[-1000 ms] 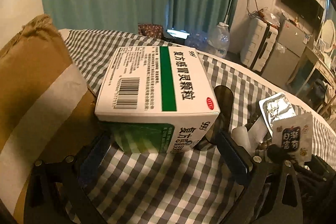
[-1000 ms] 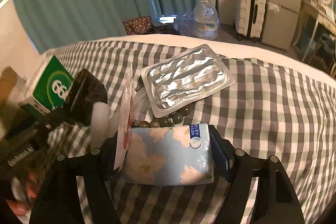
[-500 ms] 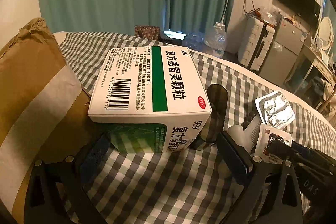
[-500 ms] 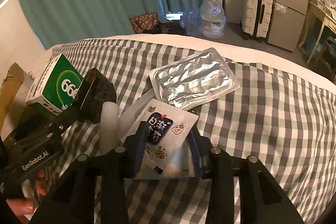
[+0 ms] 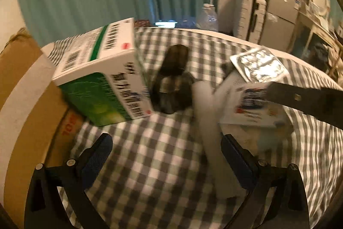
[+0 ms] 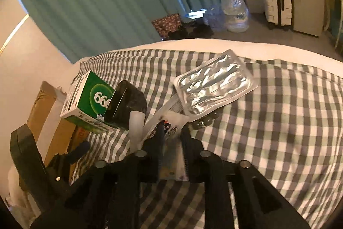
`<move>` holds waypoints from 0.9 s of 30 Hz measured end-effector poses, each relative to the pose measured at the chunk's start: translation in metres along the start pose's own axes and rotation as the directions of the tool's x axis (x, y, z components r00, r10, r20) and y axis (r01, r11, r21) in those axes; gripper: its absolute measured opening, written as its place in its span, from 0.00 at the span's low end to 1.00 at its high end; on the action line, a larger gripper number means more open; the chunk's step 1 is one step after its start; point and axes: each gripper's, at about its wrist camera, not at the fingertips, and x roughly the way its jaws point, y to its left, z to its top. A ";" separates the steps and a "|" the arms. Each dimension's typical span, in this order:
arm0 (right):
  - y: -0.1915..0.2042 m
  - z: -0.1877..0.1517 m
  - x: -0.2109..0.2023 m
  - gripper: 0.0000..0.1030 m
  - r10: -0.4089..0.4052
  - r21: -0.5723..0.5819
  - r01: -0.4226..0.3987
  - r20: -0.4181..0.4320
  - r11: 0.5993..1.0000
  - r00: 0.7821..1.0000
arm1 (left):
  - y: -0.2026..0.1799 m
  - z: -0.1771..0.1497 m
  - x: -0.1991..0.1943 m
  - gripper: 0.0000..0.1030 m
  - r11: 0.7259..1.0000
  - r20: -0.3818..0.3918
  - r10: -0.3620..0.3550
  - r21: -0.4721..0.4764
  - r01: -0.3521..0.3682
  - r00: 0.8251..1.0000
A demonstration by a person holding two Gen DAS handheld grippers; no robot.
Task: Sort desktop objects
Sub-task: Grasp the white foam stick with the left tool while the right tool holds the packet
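Right tongs [image 6: 172, 138] clamp the sachet [image 6: 169, 129]; left tongs [image 5: 166, 149] gape empty.

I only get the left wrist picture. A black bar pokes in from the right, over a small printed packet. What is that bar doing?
Observer: That is the right gripper. Its own camera shows its fingers closed on the printed sachet.
Operator: Is anything hiding under the silver blister pack?
Observer: Yes. Dark round beads peek out from under the near edge of the blister pack.
Operator: And the far end of the medicine box?
Observer: The green end of the medicine box carries a round white ring logo with three digits inside.
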 end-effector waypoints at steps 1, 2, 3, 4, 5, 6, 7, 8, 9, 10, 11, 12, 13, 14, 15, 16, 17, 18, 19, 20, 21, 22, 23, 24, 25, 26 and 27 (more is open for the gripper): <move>0.001 -0.001 0.002 0.39 0.002 -0.001 -0.002 0.002 1.000 1.000 | -0.003 0.000 0.003 1.00 1.000 -0.006 -0.018 0.015 0.018 1.000; 0.003 -0.002 0.005 0.47 0.004 -0.004 -0.004 -0.004 1.000 1.000 | -0.004 0.000 0.006 1.00 0.999 -0.015 -0.024 0.022 0.024 1.000; 0.005 -0.004 0.005 0.47 -0.004 -0.008 0.004 -0.004 1.000 1.000 | -0.004 0.000 0.009 1.00 0.999 -0.026 -0.028 0.018 0.029 0.999; 0.007 -0.005 0.009 0.47 -0.033 -0.018 0.032 -0.014 0.999 0.999 | 0.000 0.000 0.013 1.00 0.999 -0.042 -0.053 -0.008 0.053 0.998; 0.006 -0.004 0.011 0.49 -0.046 -0.019 0.046 -0.026 0.999 0.999 | 0.005 -0.001 0.015 1.00 0.996 -0.052 -0.079 -0.037 0.077 0.996; 0.005 -0.004 0.015 0.51 -0.066 -0.013 0.065 -0.055 0.998 0.996 | 0.010 -0.001 0.017 1.00 0.992 -0.062 -0.108 -0.072 0.104 0.992; 0.004 -0.004 0.016 0.51 -0.067 -0.006 0.066 -0.066 0.998 0.996 | 0.017 -0.002 0.021 1.00 0.984 -0.078 -0.144 -0.120 0.134 0.987; 0.002 -0.005 0.015 0.55 -0.062 0.002 0.062 -0.063 0.998 0.996 | 0.018 -0.003 0.023 1.00 0.979 -0.089 -0.158 -0.144 0.144 0.983; 0.000 -0.005 0.016 0.57 -0.063 0.010 0.064 -0.060 0.998 0.996 | 0.019 -0.002 0.024 1.00 0.977 -0.093 -0.165 -0.155 0.149 0.982; -0.001 -0.005 0.020 0.58 -0.082 0.014 0.083 -0.063 0.996 0.995 | 0.017 -0.001 0.023 1.00 0.978 -0.088 -0.162 -0.147 0.148 0.983; -0.002 -0.004 0.021 0.59 -0.094 0.014 0.095 -0.067 0.995 0.993 | 0.013 -0.001 0.022 1.00 0.980 -0.085 -0.161 -0.131 0.149 0.983; -0.002 -0.004 0.025 0.59 -0.106 0.008 0.107 -0.068 0.994 0.992 | 0.009 -0.002 0.020 1.00 0.982 -0.083 -0.161 -0.110 0.152 0.983; -0.001 -0.006 0.028 0.58 -0.113 -0.012 0.112 -0.059 0.994 0.992 | 0.003 -0.002 0.020 1.00 0.985 -0.089 -0.159 -0.075 0.152 0.983; -0.001 -0.007 0.028 0.51 -0.120 -0.024 0.119 -0.051 0.993 0.991 | 0.000 -0.003 0.021 1.00 0.988 -0.092 -0.148 -0.052 0.144 0.985; 0.000 -0.009 0.027 0.45 -0.138 -0.039 0.137 -0.036 0.990 0.990 | -0.004 -0.004 0.020 1.00 0.992 -0.090 -0.128 -0.032 0.126 0.988; 0.000 -0.009 0.023 0.42 -0.144 -0.044 0.143 -0.030 0.989 0.989 | -0.007 -0.004 0.020 1.00 0.992 -0.086 -0.123 -0.022 0.121 0.989; -0.001 -0.007 0.020 0.36 -0.144 -0.040 0.142 -0.025 0.989 0.989 | -0.007 -0.004 0.020 1.00 0.991 -0.087 -0.131 -0.025 0.129 0.988; -0.003 -0.004 0.014 0.29 -0.135 -0.035 0.134 -0.013 0.990 0.991 | -0.008 -0.003 0.021 1.00 0.990 -0.090 -0.141 -0.031 0.138 0.986; -0.006 0.000 0.006 0.27 -0.119 -0.021 0.119 0.009 0.993 0.993 | -0.008 -0.001 0.022 1.00 0.989 -0.094 -0.148 -0.036 0.145 0.985; -0.009 0.001 0.003 0.25 -0.115 -0.016 0.116 0.017 0.993 0.993 | -0.009 0.001 0.023 1.00 0.989 -0.094 -0.148 -0.037 0.145 0.985; -0.010 0.003 -0.002 0.24 -0.121 -0.015 0.121 0.027 0.993 0.992 | -0.010 0.001 0.022 1.00 0.989 -0.095 -0.146 -0.037 0.143 0.985; -0.013 0.004 -0.008 0.24 -0.135 -0.019 0.136 0.045 0.991 0.990 | -0.009 0.000 0.020 1.00 0.989 -0.096 -0.145 -0.035 0.142 0.985; -0.013 0.005 -0.011 0.23 -0.143 -0.027 0.145 0.055 0.989 0.988 | -0.009 0.000 0.018 1.00 0.989 -0.093 -0.146 -0.033 0.144 0.985; -0.014 0.005 -0.013 0.23 -0.153 -0.038 0.155 0.056 0.987 0.987 | -0.012 0.001 0.016 1.00 0.988 -0.091 -0.155 -0.028 0.153 0.984; -0.016 0.006 -0.015 0.23 -0.163 -0.046 0.166 0.059 0.985 0.985 | -0.015 0.002 0.017 1.00 0.986 -0.097 -0.165 -0.022 0.163 0.982; -0.017 0.005 -0.017 0.23 -0.168 -0.045 0.171 0.067 0.984 0.984 | -0.017 0.002 0.016 1.00 0.984 -0.102 -0.180 -0.018 0.179 0.978; -0.019 0.005 -0.018 0.23 -0.168 -0.040 0.171 0.068 0.985 0.983 | -0.019 0.004 0.016 1.00 0.979 -0.106 -0.202 -0.015 0.201 0.974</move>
